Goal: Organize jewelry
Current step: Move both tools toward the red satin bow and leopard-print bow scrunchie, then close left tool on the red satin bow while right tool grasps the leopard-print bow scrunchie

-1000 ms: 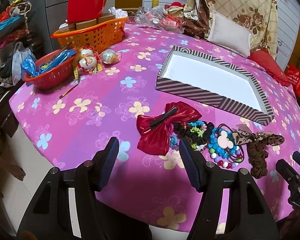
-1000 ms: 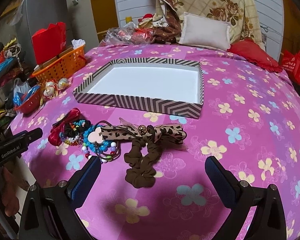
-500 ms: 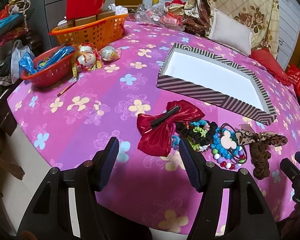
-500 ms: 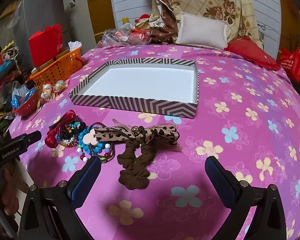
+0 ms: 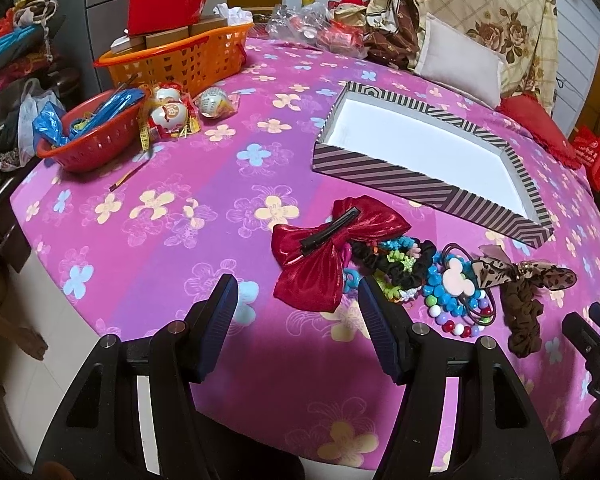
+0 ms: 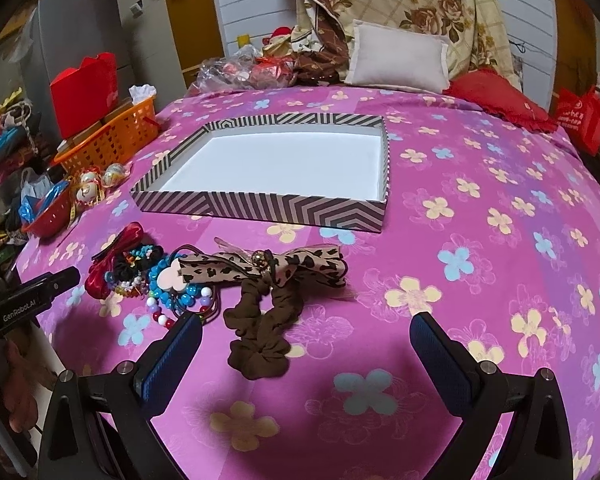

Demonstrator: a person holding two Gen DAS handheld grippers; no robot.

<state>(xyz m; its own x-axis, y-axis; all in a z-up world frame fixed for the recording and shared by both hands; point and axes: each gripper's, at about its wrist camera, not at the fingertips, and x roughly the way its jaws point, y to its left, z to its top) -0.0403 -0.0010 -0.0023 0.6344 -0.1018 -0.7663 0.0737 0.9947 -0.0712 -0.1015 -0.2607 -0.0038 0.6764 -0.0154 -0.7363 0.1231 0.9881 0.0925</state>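
A pile of hair accessories lies on the pink flowered cloth: a red satin bow with a black clip (image 5: 324,256) (image 6: 112,268), dark scrunchies (image 5: 396,260), a blue bead bracelet with a pink mouse charm (image 5: 456,280) (image 6: 172,280), and a brown scrunchie with a leopard bow (image 5: 520,300) (image 6: 268,292). A striped box with a white inside (image 5: 432,152) (image 6: 276,160) stands behind them, with nothing in it. My left gripper (image 5: 296,300) is open just before the red bow. My right gripper (image 6: 306,340) is open wide around the near end of the brown scrunchie.
An orange basket (image 5: 184,56) with boxes and a red bag, a red basket (image 5: 88,136) and round ornaments (image 5: 172,114) stand at the left. Pillows (image 6: 396,60) and clutter line the back. The table edge runs close below both grippers.
Both grippers have moved a little forward toward the accessories; the pile looms slightly larger. Both stay open. Nothing on the table has moved.
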